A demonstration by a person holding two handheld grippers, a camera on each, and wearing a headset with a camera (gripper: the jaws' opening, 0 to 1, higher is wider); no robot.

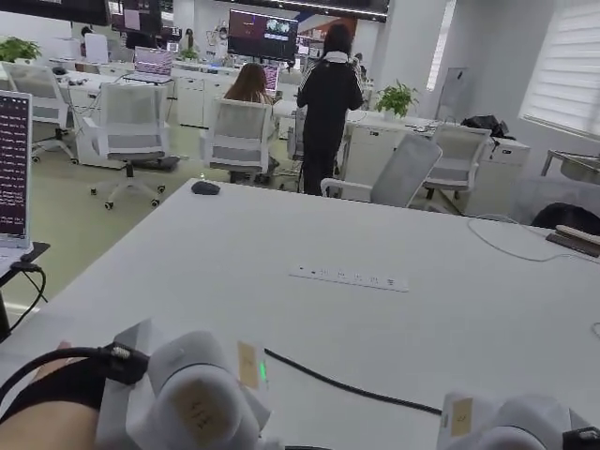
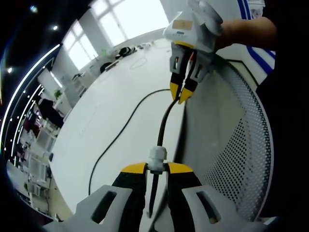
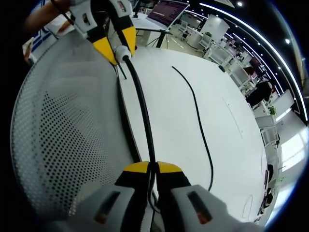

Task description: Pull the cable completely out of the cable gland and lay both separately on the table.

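In the left gripper view my left gripper (image 2: pixel 157 168) is shut on a small white cable gland (image 2: pixel 157 157). A black cable (image 2: pixel 166 118) runs out of the gland to my right gripper (image 2: pixel 181 94), which is pinched on it a short way along. The right gripper view has my right gripper (image 3: pixel 150 166) shut on the cable (image 3: pixel 144 116), with the left gripper (image 3: pixel 118 48) and the gland (image 3: pixel 123 50) beyond. The rest of the cable (image 1: pixel 352 384) trails in a loop over the white table (image 1: pixel 375 328). Both gripper bodies, left (image 1: pixel 192 394) and right (image 1: pixel 511 422), sit low in the head view.
A white perforated panel (image 2: pixel 231 145) stands close beside the grippers at the table's near edge. A power strip (image 1: pixel 349 277) lies mid-table, with a mouse (image 1: pixel 205 187) at the far edge and a laptop (image 1: pixel 13 178) on the left. Office chairs and people are beyond.
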